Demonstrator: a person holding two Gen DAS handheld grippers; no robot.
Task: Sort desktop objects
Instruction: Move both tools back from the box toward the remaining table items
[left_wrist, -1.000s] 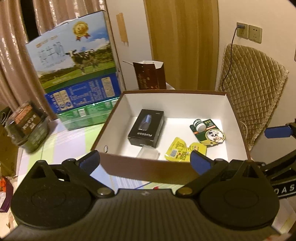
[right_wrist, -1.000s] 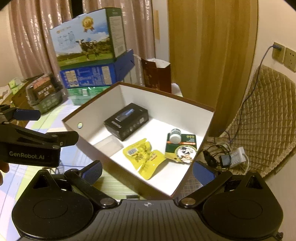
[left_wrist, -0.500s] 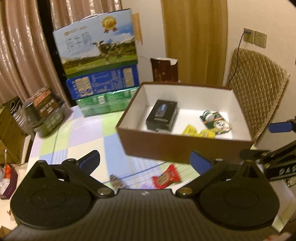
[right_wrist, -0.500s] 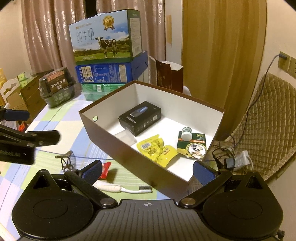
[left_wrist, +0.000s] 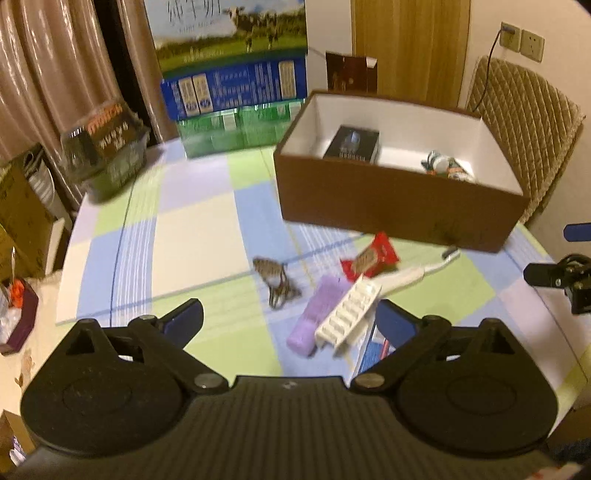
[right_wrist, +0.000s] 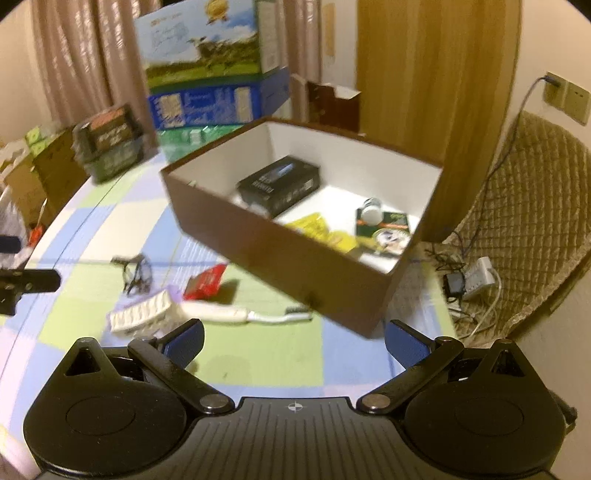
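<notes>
A brown box (left_wrist: 399, 201) with white inside stands on the checked tablecloth; it holds a black carton (left_wrist: 352, 142), a yellow pouch (right_wrist: 321, 230) and a green packet with a small jar (right_wrist: 384, 225). In front of it lie a red snack packet (left_wrist: 369, 256), a white toothbrush (right_wrist: 251, 314), a white ridged tray (left_wrist: 349, 314), a purple roll (left_wrist: 317, 321) and folded glasses (left_wrist: 277, 280). My left gripper (left_wrist: 290, 321) is open and empty, above the table before these items. My right gripper (right_wrist: 293, 338) is open and empty, to the right.
Stacked milk cartons (left_wrist: 236, 74) stand at the back, with a dark gift bag (left_wrist: 351, 72) beside them. A dark food container (left_wrist: 107, 144) sits at the back left. A quilted chair (left_wrist: 524, 122) stands behind the box, with a charger and cables (right_wrist: 472, 280) on it.
Both grippers have pulled back from over the box and dropped lower, so the loose items in front of the box have come into view. Both stay open.
</notes>
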